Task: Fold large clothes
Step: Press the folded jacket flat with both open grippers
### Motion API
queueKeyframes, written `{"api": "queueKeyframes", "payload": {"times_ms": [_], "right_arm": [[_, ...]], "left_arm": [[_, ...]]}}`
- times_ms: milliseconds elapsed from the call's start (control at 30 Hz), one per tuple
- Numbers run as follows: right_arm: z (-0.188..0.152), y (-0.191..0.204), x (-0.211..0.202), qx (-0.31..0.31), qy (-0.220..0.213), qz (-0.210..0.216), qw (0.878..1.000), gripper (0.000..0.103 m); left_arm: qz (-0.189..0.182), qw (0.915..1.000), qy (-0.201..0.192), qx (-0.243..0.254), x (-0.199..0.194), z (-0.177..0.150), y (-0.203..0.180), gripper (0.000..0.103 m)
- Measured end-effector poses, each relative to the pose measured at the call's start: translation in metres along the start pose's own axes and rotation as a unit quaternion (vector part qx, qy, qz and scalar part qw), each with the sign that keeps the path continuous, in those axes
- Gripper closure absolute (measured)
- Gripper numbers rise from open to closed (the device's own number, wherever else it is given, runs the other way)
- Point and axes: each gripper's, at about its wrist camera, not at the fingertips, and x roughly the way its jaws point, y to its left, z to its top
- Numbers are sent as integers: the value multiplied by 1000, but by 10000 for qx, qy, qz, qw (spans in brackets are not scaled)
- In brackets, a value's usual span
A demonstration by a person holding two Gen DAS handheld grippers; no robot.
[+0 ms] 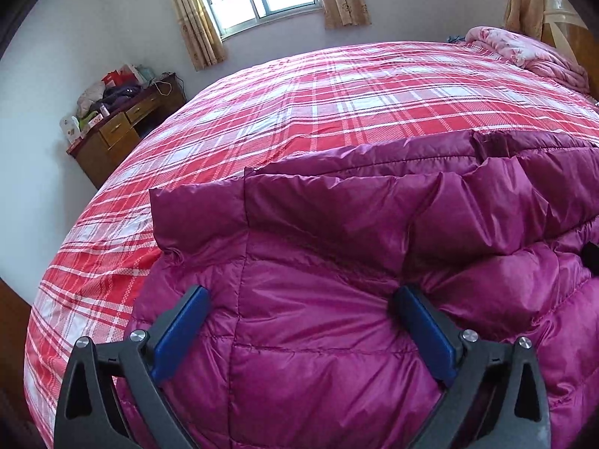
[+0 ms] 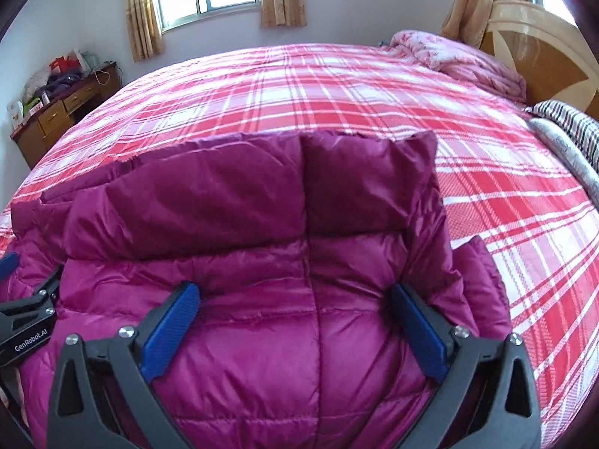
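Magenta puffer jacket is lying w/ long axis across both grippers; left gripper & right gripper are gaping wide, resting on it, equally near.

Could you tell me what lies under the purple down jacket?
The jacket lies on a red plaid bedspread, which shows all around it. Anything directly beneath the jacket is covered.

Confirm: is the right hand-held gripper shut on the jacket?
No, the right hand-held gripper has its jaws spread wide over the magenta puffer jacket.
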Motion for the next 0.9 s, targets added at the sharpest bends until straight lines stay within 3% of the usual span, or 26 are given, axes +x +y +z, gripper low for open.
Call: {"api": "queueKeyframes", "payload": {"times_ms": [433,600,900], "right_arm": [[-3,6,-15,-33,3,-174,9998,0],[-27,41,-47,-289,-407,301,9983,0],[-37,58,-27,-637,-306,98,9975,0]], "left_arm": [[-8,10000,-19,-20,2,-1,2,1],[-13,10000,-32,-28,2,-1,2,1],[-2,10000,-49,-35,1,-1,2,1]]}}
